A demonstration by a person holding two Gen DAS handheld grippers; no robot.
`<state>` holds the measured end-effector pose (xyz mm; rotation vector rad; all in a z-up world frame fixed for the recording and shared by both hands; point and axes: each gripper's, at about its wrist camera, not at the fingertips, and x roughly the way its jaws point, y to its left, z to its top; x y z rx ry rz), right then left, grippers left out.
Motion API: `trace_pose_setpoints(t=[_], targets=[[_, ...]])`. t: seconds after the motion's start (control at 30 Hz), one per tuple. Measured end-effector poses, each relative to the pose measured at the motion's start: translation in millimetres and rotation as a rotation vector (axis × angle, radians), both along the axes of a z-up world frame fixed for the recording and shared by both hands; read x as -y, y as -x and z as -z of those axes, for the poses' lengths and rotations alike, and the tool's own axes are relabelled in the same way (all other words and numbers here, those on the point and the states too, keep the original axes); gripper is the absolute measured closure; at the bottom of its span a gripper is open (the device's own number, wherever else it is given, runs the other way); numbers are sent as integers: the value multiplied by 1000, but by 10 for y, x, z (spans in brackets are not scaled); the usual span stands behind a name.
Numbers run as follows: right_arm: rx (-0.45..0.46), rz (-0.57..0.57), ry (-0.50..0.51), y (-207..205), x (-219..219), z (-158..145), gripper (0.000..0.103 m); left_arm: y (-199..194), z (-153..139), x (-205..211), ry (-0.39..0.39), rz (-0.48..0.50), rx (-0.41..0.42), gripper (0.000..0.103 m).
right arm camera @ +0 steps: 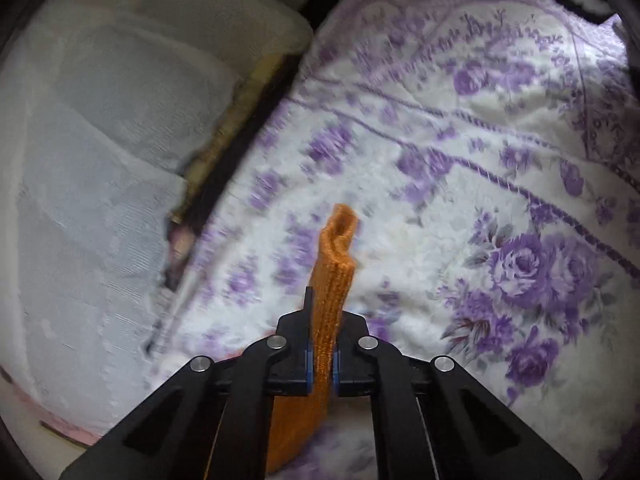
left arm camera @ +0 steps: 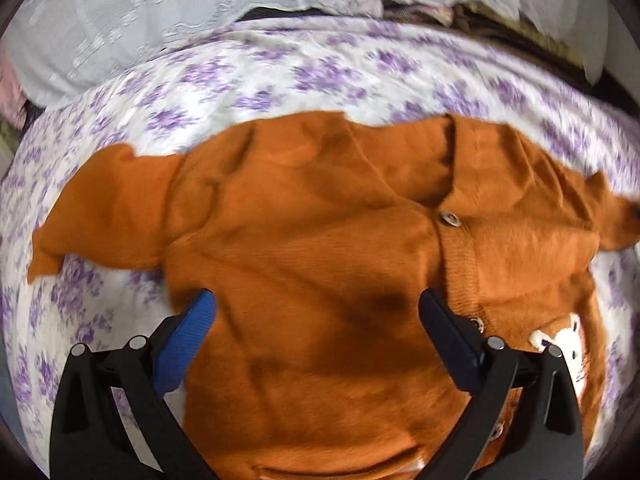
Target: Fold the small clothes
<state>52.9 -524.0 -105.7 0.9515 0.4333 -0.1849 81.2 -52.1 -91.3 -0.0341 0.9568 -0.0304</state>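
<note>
Cardigan (left arm camera: 320,248) first: I count one, an orange knitted one, lying spread out front-up on the bedspread (left arm camera: 280,72), which is white with purple flowers. From my left wrist camera it fills the middle of the view, one sleeve (left arm camera: 104,208) stretched out to the left side of the picture and the other running off toward the right edge. I can count four buttons along its front band, though the lowest ones are blurred; the top button (left arm camera: 451,217) is the clearest. One white fox face patch (left arm camera: 560,344) sits on the chest at the right, partly behind my gripper's arm.

A pale lacy cloth (left arm camera: 160,12) lies bunched along the far edge of the bed.

My left gripper (left arm camera: 318,308) hovers over the lower body of the cardigan with its two fingers spread wide, nothing between them; I cannot tell whether the tips touch the knit.

My right gripper (right arm camera: 322,356) is clamped on one ribbed cuff (right arm camera: 334,264) of the cardigan. The cuff stands up out of the pinched jaws, its open end curling at the top, with the flowered bedspread behind it and more orange fabric hanging below the jaws.
</note>
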Motion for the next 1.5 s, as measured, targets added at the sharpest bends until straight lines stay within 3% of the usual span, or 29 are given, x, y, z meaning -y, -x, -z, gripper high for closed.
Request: trace_pose_setpoints(t=[0.1, 0.17, 0.2, 0.27, 0.3, 0.33, 0.43, 0.53, 0.67, 1.0, 1.1, 1.5], targets=[[80, 26, 119, 250, -127, -352, 97, 27, -19, 90, -71, 18, 26, 4], [-6, 61, 259, 242, -213, -385, 97, 23, 13, 96, -117, 19, 28, 4], [-63, 72, 280, 195, -206, -308, 97, 11, 63, 94, -137, 20, 14, 4], [-221, 87, 221, 51, -70, 37, 97, -20, 154, -5, -180, 16, -37, 4], [-227, 80, 149, 53, 19, 147, 97, -12, 150, -86, -173, 12, -48, 4], [-187, 89, 103, 118, 93, 130, 97, -8, 126, -150, -177, 6, -52, 4], [-131, 83, 147, 202, 10, -43, 97, 2, -33, -366, -193, -35, -17, 4], [-10, -18, 179, 245, -259, -323, 97, -89, -153, -514, -172, -55, -6, 4], [66, -136, 276, 201, -734, -670, 97, -235, -202, -560, -144, -52, 5, 4], [104, -340, 424, -196, -1965, -1184, 97, -418, -34, -1130, -40, -144, -28, 4], [106, -395, 449, -340, -2366, -1256, 97, -446, -59, -1340, -67, -212, -7, 4], [53, -590, 560, -566, -3586, -1043, 97, -532, 5, -1613, -54, -253, -2, 4]])
